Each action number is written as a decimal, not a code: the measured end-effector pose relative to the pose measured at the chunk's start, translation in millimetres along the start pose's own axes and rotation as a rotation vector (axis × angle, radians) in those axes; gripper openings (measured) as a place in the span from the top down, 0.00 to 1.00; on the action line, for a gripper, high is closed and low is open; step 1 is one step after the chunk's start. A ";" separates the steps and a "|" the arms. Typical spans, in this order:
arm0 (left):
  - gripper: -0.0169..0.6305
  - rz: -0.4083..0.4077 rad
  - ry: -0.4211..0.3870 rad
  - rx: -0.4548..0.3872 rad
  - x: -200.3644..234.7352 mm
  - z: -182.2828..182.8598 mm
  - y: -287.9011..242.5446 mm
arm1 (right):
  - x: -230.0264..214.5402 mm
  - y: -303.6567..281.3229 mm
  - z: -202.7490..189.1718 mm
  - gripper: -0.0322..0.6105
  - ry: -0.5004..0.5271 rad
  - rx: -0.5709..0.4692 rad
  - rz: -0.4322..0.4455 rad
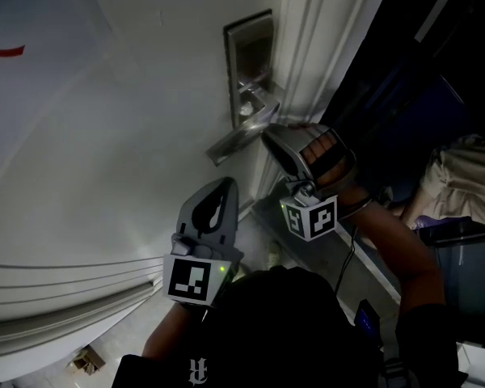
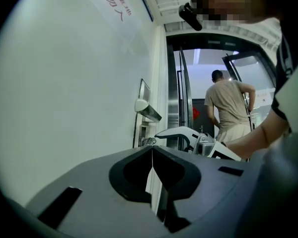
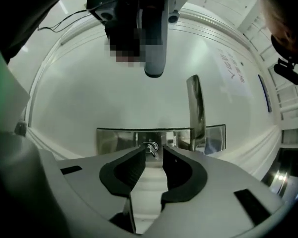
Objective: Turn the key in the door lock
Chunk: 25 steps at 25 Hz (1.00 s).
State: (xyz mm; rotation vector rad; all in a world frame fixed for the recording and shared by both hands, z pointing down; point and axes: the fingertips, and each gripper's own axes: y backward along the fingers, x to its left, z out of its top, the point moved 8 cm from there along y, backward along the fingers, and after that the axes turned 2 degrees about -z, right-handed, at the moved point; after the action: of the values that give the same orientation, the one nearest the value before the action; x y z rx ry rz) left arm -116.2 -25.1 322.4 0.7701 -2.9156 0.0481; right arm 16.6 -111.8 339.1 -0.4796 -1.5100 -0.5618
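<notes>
Right gripper: I see its jaws a little apart, tips up against the metal lock plate on the white door. The key sits between the tips, nearer the left-hand jaw, with a gap on the other side. The door handle stands upright, just right of the key.

red characters on the white door, too small to read.
</notes>
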 end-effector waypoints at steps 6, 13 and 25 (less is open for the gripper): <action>0.96 0.000 0.003 -0.001 2.5 -0.9 -0.1 | 2.2 -17.4 0.3 0.82 0.074 0.023 -0.036; 0.96 0.004 0.009 0.000 6.1 -1.4 -1.4 | 1.1 -19.7 1.5 0.84 -0.005 0.042 -0.037; 0.96 -0.011 0.010 0.006 4.6 -2.4 -6.2 | -11.0 -20.6 -0.1 0.90 -0.409 0.071 0.033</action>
State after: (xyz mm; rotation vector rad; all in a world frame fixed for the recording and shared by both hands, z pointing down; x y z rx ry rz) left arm -116.8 -32.5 325.4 0.7846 -2.9026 0.0598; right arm 4.3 -127.6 327.1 -0.5879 -1.9003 -0.3961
